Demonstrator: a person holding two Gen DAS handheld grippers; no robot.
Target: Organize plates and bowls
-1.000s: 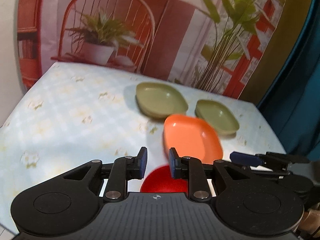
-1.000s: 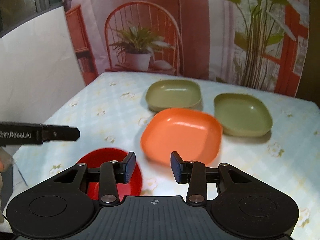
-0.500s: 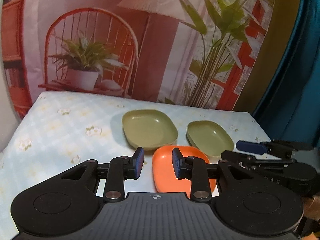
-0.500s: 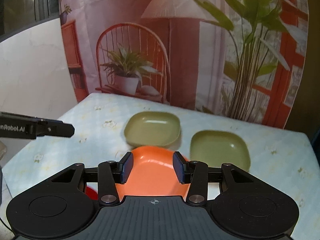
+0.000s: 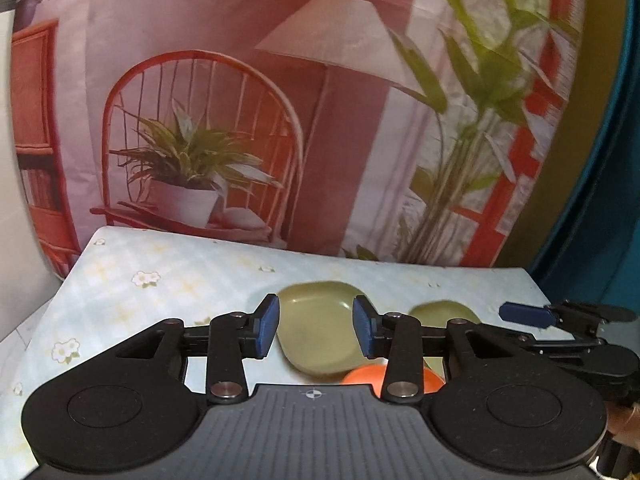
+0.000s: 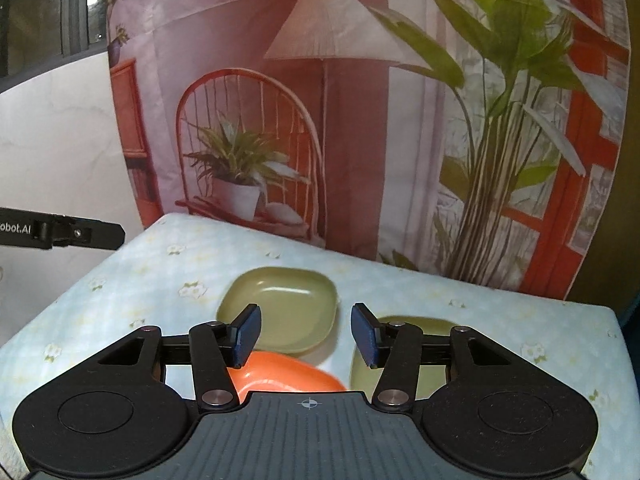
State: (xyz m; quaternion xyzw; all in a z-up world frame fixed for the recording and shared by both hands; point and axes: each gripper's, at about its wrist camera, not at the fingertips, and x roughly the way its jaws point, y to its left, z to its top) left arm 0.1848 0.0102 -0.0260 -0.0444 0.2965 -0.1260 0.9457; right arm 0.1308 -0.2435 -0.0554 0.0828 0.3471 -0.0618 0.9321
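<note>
A large olive-green square dish (image 5: 318, 332) (image 6: 286, 314) lies on the flowered tablecloth (image 5: 160, 280) (image 6: 160, 280). A second olive dish (image 5: 444, 312) (image 6: 416, 376) lies to its right. An orange plate (image 5: 366, 374) (image 6: 280, 374) lies in front of them, mostly hidden by the gripper bodies. My left gripper (image 5: 316, 330) is open and empty, held above the table with the large green dish seen between its fingers. My right gripper (image 6: 306, 332) is open and empty, above the orange plate. No red bowl is in view.
A printed backdrop (image 5: 320, 120) (image 6: 360, 120) with a chair, lamp and plants hangs behind the table's far edge. A white wall (image 6: 60, 140) is to the left. The right gripper's fingers (image 5: 524, 314) show at the left view's right edge, and the left gripper's finger (image 6: 80, 234) shows at the right view's left edge.
Both grippers have lifted and tilted up, so the dishes have slid down in view and the red bowl has dropped out of sight. Both sets of jaws have opened wider.
</note>
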